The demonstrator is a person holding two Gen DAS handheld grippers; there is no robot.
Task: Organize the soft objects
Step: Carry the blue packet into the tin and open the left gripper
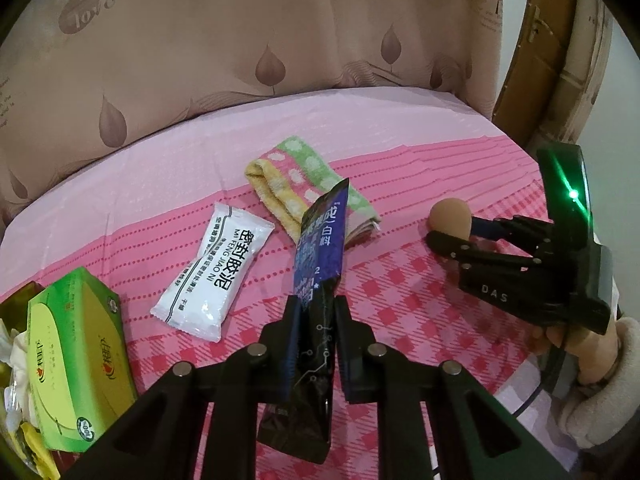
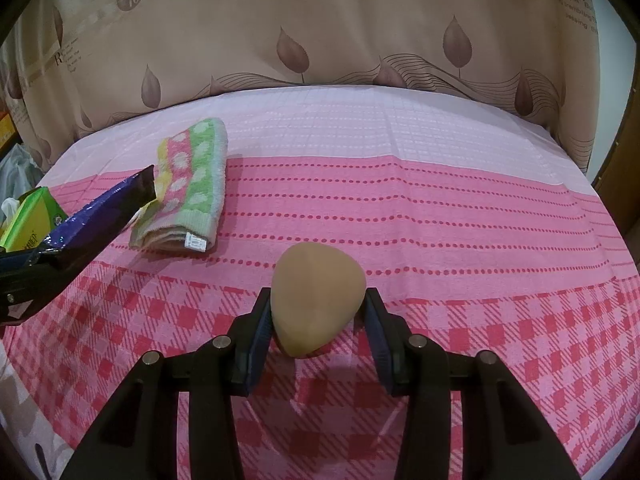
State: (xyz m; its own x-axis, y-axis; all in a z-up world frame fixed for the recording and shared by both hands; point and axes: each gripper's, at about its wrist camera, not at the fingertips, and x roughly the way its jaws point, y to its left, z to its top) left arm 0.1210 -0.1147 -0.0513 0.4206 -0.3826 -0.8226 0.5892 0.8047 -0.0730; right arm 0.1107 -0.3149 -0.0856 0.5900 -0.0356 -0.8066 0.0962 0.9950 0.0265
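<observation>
On the pink bed (image 1: 400, 128), the left claw (image 1: 316, 308) pinches a blue packet (image 1: 320, 240) near the middle; the right claw (image 2: 318, 320) hugs a sponge (image 2: 318, 304). Lift slowly, squeeze gently

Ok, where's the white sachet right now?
In the left wrist view the white sachet lies flat on the pink cloth, left of centre, between the green tissue box and folded towel.

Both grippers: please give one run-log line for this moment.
left gripper: shut on blue packet | right gripper: shut on beige sponge
</observation>
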